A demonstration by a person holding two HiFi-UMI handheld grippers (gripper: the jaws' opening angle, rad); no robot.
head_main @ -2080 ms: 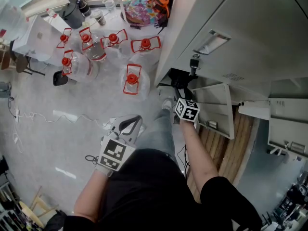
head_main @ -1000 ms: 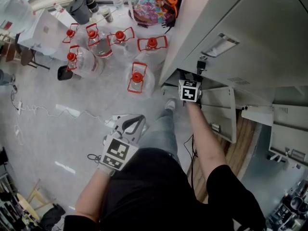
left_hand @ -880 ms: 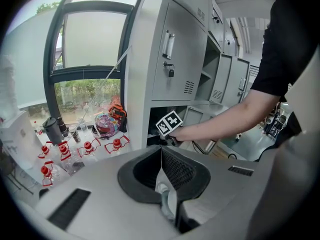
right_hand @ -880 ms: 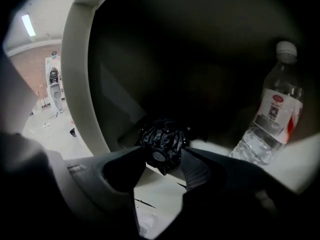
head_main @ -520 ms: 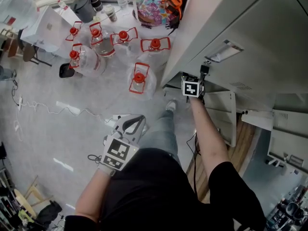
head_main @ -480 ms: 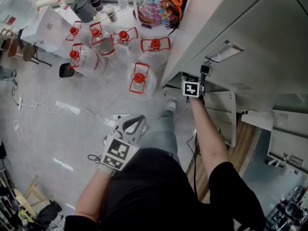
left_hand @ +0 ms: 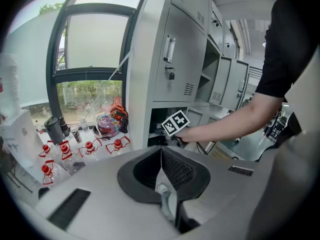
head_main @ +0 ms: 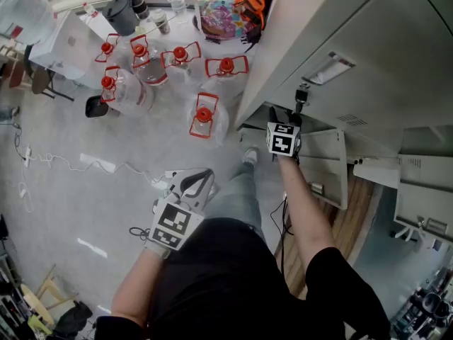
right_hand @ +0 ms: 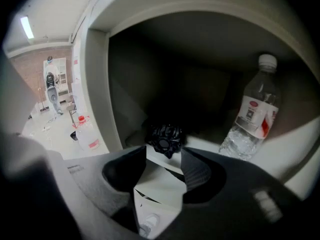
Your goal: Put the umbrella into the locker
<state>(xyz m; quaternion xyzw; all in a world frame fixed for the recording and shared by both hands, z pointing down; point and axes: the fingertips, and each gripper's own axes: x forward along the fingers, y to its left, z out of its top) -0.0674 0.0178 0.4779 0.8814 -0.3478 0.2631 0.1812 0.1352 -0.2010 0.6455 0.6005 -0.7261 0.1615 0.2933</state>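
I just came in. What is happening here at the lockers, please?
A person with a handheld gripper in each hand is putting an umbrella into a locker. The right gripper reaches into an open lower compartment, where a water bottle stands on the right. The folded black umbrella sits end-on at the jaw tips. The jaws stand apart on either side of it, and I cannot tell whether they grip it. The left gripper hangs at the person's side, jaws together and empty.

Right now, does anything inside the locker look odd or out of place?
Nothing stands out. The water bottle stands at the right of the locker, and the umbrella lies just beyond the right gripper, whose jaws are apart.
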